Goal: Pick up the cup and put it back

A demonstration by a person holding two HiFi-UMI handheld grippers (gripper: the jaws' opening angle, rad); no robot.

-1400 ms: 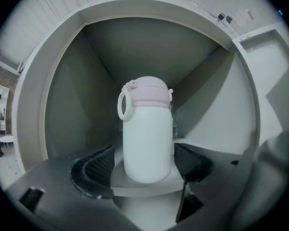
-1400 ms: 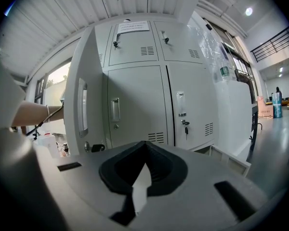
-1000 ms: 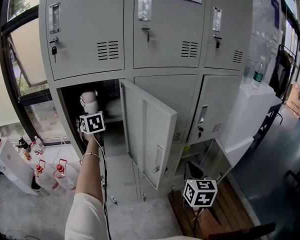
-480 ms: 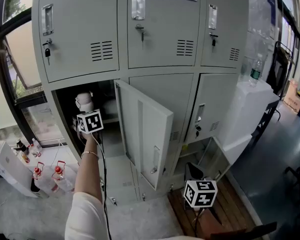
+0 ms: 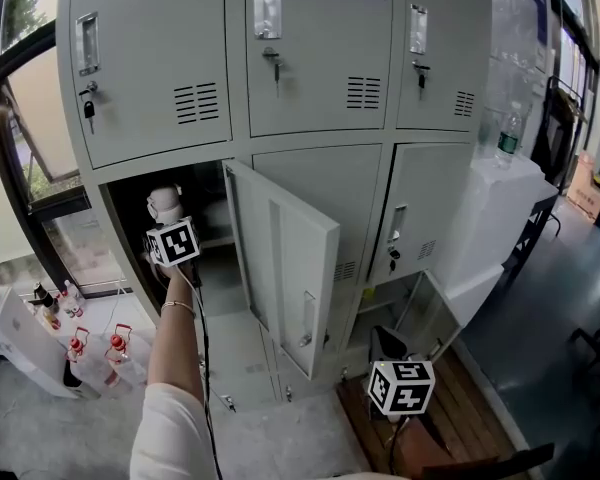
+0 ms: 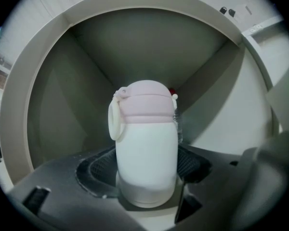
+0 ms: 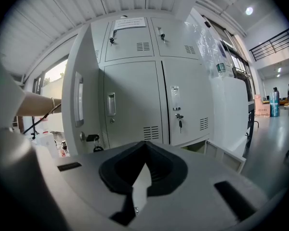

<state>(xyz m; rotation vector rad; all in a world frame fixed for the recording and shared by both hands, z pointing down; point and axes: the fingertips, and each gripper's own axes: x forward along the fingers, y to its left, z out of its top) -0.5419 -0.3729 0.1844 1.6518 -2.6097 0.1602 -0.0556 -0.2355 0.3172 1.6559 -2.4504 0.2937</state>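
Left gripper (image 6: pixel 145 189) clasping cup (image 6: pixel 145 138), locker (image 6: pixel 135 47) behind

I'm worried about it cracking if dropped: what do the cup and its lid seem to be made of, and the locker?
Cup: likely plastic, possibly coated metal; smooth matte white, no sharp glare. Lid: pale pink plastic or silicone, judging by its soft moulded ridges and loop. Locker: grey painted sheet metal, with punched vents and keyed locks.
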